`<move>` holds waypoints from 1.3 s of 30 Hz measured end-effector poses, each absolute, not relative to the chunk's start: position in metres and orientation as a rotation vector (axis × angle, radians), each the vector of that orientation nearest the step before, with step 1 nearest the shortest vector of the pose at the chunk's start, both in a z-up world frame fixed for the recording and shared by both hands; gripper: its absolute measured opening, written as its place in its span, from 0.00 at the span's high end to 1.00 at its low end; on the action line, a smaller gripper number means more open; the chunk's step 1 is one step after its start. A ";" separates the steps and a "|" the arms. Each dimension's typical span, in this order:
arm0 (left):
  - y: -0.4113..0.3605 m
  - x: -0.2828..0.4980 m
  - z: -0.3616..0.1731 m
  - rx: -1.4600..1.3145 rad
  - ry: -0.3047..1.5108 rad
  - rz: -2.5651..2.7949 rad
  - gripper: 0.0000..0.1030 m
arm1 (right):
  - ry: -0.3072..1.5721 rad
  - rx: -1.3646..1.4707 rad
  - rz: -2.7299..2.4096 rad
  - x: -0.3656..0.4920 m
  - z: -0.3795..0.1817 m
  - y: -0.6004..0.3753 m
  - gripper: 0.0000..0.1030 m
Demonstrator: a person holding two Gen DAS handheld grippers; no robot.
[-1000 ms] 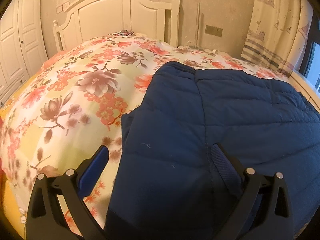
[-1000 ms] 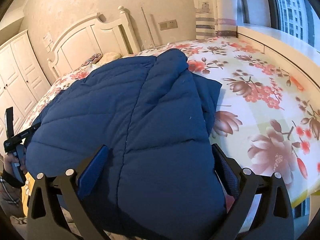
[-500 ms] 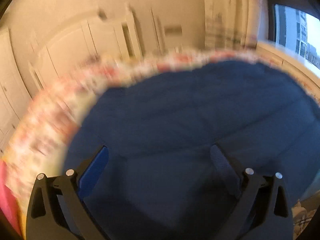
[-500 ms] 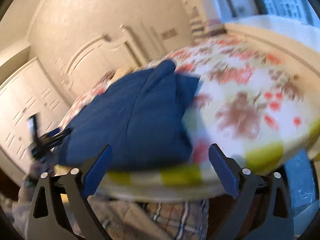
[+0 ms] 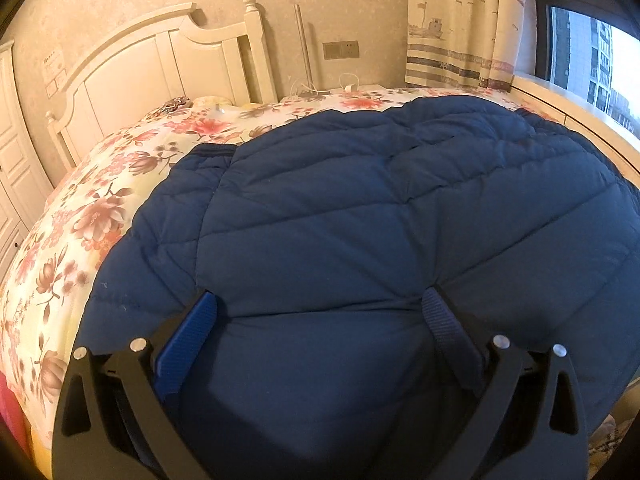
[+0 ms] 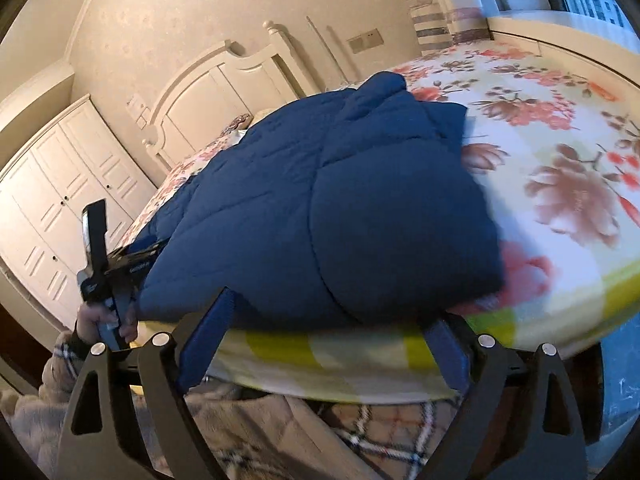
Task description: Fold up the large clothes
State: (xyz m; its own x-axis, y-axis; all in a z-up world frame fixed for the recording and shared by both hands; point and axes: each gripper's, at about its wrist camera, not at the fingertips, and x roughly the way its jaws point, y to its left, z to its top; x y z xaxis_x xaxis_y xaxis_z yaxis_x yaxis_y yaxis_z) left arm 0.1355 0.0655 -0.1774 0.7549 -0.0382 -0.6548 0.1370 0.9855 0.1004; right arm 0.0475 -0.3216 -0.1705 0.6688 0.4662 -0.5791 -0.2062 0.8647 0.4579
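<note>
A dark blue quilted jacket (image 5: 360, 208) lies folded on the floral bedspread (image 5: 80, 220). My left gripper (image 5: 318, 300) stands wide over its near edge, both fingertips dug into the padding, with a broad bulge of jacket between the jaws. In the right wrist view the jacket (image 6: 320, 200) sits near the bed's front edge, and the left gripper (image 6: 154, 252) reaches it from the left, held by a hand (image 6: 96, 320). My right gripper (image 6: 332, 308) hangs in front of the bed's edge, jaws opening, with nothing between them.
A white headboard (image 5: 160, 72) and a wall stand behind the bed. White wardrobe doors (image 6: 60, 200) are at the left, and a curtain (image 5: 460, 40) and window at the right. Plaid fabric (image 6: 360, 432) lies below the mattress edge.
The left view swung right, so the jacket fills it where bedspread showed before. The right gripper drew back off the jacket to the bed's front edge.
</note>
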 end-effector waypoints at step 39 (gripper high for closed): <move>-0.014 0.201 -0.125 0.049 0.873 -0.320 0.06 | 0.372 0.320 0.266 0.033 -0.094 -0.313 0.55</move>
